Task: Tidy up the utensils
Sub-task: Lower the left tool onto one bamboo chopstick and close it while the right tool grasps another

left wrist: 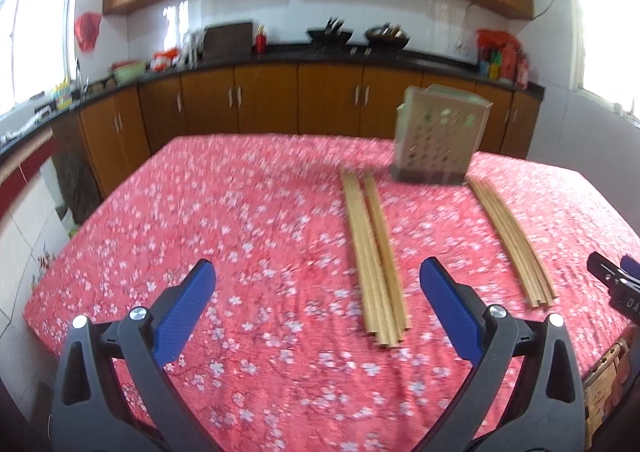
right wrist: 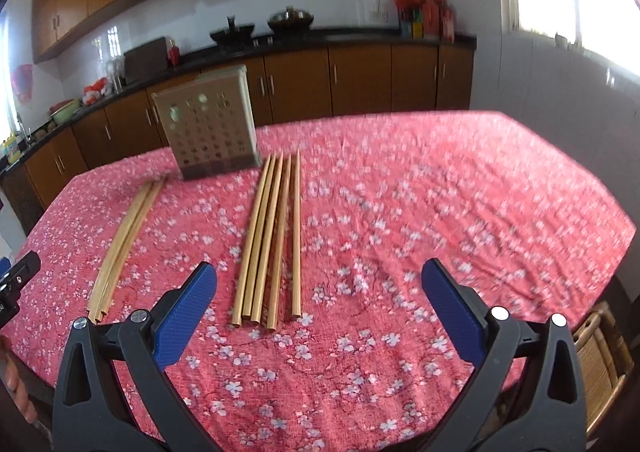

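While both of your grippers hang above the near edge of the table (right wrist: 500,188), nothing has been taken up yet. Your left gripper (left wrist: 318,294) has its fingers spread wide and empty. Your right gripper (right wrist: 319,294) is likewise spread wide and empty.

The chopsticks lie in two loose groups on the red flowered cloth. The left bundle (left wrist: 376,256) lies just in front of your left gripper, nearer its right finger. The right bundle (right wrist: 268,240) lies just ahead of your right gripper, nearer its left finger, with one stick a little apart from the others. Both groups point away from you toward the holder (right wrist: 210,128), a pale perforated box standing upright at the far side, between the two groups. Its top opening cannot be seen from these angles.

Findings on handling, as judgement only:
- The sticks look like thin bamboo or wood: light, stiff, unlikely to break under a normal pinch.
- They are smooth and lie side by side, so expect them to roll or fan apart when squeezed from the sides.
- The cloth is soft and wrinkled; a finger tip may catch it along with the sticks.

Recommendation: take hold across the group near the middle of its length or slightly toward the near ends, so the sticks stay level. Close squarely, and check that the stray stick is gathered in.
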A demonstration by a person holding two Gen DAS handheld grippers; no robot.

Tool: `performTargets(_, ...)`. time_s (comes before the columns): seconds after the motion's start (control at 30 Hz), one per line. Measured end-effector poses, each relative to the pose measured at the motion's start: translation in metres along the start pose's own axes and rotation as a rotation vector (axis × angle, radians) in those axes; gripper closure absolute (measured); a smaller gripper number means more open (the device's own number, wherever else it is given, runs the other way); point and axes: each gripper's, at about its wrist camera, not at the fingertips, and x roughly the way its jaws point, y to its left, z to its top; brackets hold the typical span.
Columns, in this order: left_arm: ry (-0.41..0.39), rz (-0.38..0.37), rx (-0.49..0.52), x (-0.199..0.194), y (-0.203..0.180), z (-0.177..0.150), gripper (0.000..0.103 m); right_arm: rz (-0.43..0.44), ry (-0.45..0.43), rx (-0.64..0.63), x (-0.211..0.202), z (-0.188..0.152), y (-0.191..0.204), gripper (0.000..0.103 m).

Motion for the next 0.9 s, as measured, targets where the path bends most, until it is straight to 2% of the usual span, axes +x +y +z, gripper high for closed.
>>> performTargets(0.03, 0.020, 0.010, -0.004, 0.007, 0.003, 0.001, 0.004, 0.007, 0.030, 0.010, 0.008, 0.002, -0.002, 0.006)
performTargets(0.1, 0.062, 0.023, -0.006, 0.021, 0.008, 0.004, 0.004, 0.008, 0.081, 0.008, 0.024, 0.007, -0.003, 0.027)
performTargets(0.2, 0.107, 0.037, 0.000, 0.039, 0.012, 0.009, 0.004, 0.030, 0.148, 0.006, 0.049, 0.015, -0.003, 0.046)
performTargets(0.27, 0.129, 0.028, 0.000, 0.049, 0.013, 0.012, 0.004, 0.040, 0.175, -0.001, 0.061, 0.018, -0.001, 0.053)
performTargets(0.33, 0.147, 0.003, -0.003, 0.055, 0.014, 0.013, 0.009, 0.039, 0.194, -0.023, 0.072, 0.021, 0.004, 0.057)
performTargets(0.4, 0.166, -0.016, 0.001, 0.062, 0.012, 0.015, 0.026, 0.036, 0.216, -0.049, 0.083, 0.022, 0.008, 0.066)
performTargets(0.47, 0.196, -0.045, 0.012, 0.070, 0.010, 0.015, 0.037, 0.030, 0.254, -0.060, 0.094, 0.021, 0.007, 0.075)
performTargets(0.5, 0.210, -0.062, 0.014, 0.075, 0.008, 0.016, 0.045, 0.025, 0.237, -0.064, 0.093, 0.020, 0.007, 0.080)
performTargets(0.6, 0.253, -0.107, 0.025, 0.086, 0.003, 0.016, 0.057, 0.020, 0.233, -0.067, 0.091, 0.020, 0.004, 0.082)
performTargets(0.77, 0.288, -0.187, 0.028, 0.093, -0.004, 0.016, 0.065, 0.015, 0.224, -0.079, 0.095, 0.021, 0.005, 0.082)
performTargets(0.83, 0.289, -0.197, 0.036, 0.094, -0.007, 0.016, 0.067, 0.012, 0.220, -0.082, 0.097, 0.021, 0.006, 0.082)
performTargets(0.9, 0.300, -0.196, 0.055, 0.095, -0.011, 0.015, 0.073, 0.011, 0.217, -0.083, 0.101, 0.022, 0.009, 0.082)
